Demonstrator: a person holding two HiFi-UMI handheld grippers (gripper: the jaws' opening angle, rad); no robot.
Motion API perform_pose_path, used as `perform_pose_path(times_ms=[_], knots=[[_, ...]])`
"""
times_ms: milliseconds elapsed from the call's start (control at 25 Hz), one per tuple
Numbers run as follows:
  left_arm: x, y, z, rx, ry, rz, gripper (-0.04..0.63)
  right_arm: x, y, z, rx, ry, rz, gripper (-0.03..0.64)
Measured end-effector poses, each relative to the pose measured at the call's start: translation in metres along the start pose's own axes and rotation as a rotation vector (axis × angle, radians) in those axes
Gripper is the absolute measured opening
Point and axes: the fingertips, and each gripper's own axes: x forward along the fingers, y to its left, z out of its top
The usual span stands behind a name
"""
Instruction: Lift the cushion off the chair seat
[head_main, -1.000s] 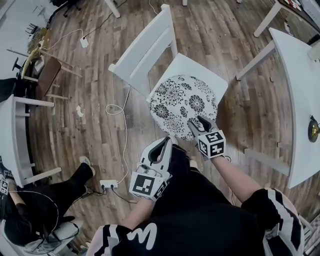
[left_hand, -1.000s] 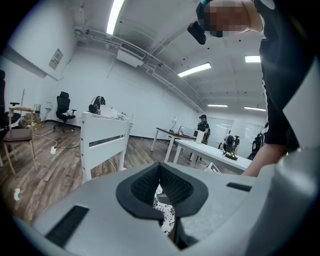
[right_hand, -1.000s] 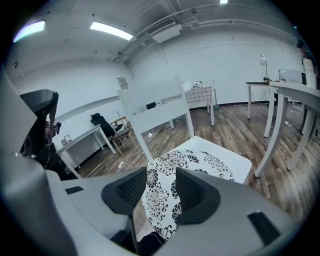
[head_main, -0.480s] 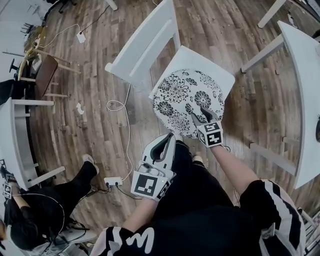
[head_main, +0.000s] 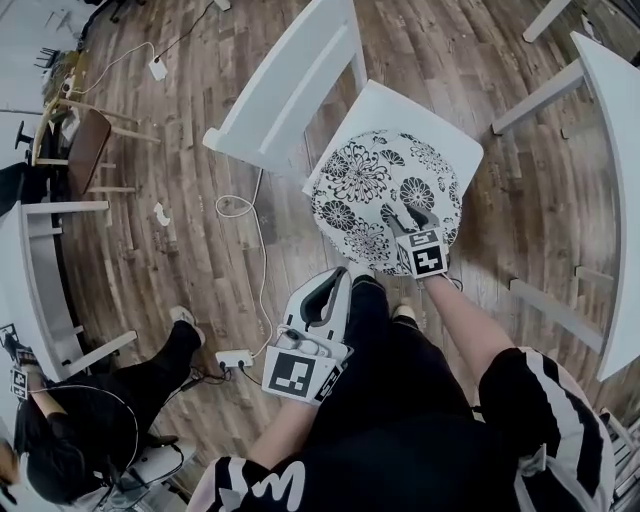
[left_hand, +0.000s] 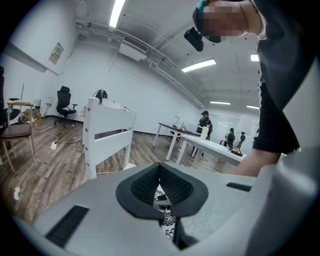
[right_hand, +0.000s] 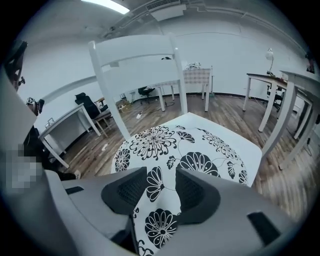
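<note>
A round white cushion with black flowers (head_main: 385, 195) lies on the seat of a white wooden chair (head_main: 290, 90). My right gripper (head_main: 408, 218) is at the cushion's near edge, shut on it. In the right gripper view the cushion (right_hand: 185, 145) runs up between the two dark pads (right_hand: 197, 192) of that gripper (right_hand: 161, 187), and the chair back stands behind it. My left gripper (head_main: 330, 285) hangs lower, off the chair's near left corner, shut and holding nothing. In the left gripper view its pads (left_hand: 172, 187) meet, with a sliver of flower pattern showing below them.
A white table (head_main: 620, 150) stands to the right of the chair. A power strip (head_main: 232, 360) and a white cable (head_main: 255, 260) lie on the wood floor at left. A seated person (head_main: 90, 410) is at lower left, near a brown chair (head_main: 85, 150) and another white table (head_main: 30, 270).
My right gripper has moved forward from the cushion's rim onto its near edge and closed on it. The left gripper has stayed about where it was.
</note>
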Motion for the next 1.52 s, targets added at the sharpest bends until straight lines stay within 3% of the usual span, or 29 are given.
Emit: perform_pose_path(times_ms=[440,920,1360,1440,1520], knots=[[-0.006,0.014,-0.018,-0.021,0.043,0.013,0.005,0.038,0.000,-0.019,-0.077,0.102,0.000,0.170],[-0.012,0.035,-0.030,-0.044,0.054,0.048,0.005,0.069,-0.011,-0.043,-0.074,0.220,-0.036,0.170],[-0.017,0.043,-0.035,-0.056,0.059,0.074,0.005,0.066,-0.012,-0.041,-0.066,0.199,-0.068,0.170],[-0.019,0.044,-0.035,-0.057,0.058,0.078,0.005,0.067,-0.013,-0.041,-0.065,0.203,-0.069,0.156],[-0.020,0.045,-0.036,-0.056,0.057,0.080,0.005,0.069,-0.013,-0.040,-0.081,0.208,-0.058,0.093]])
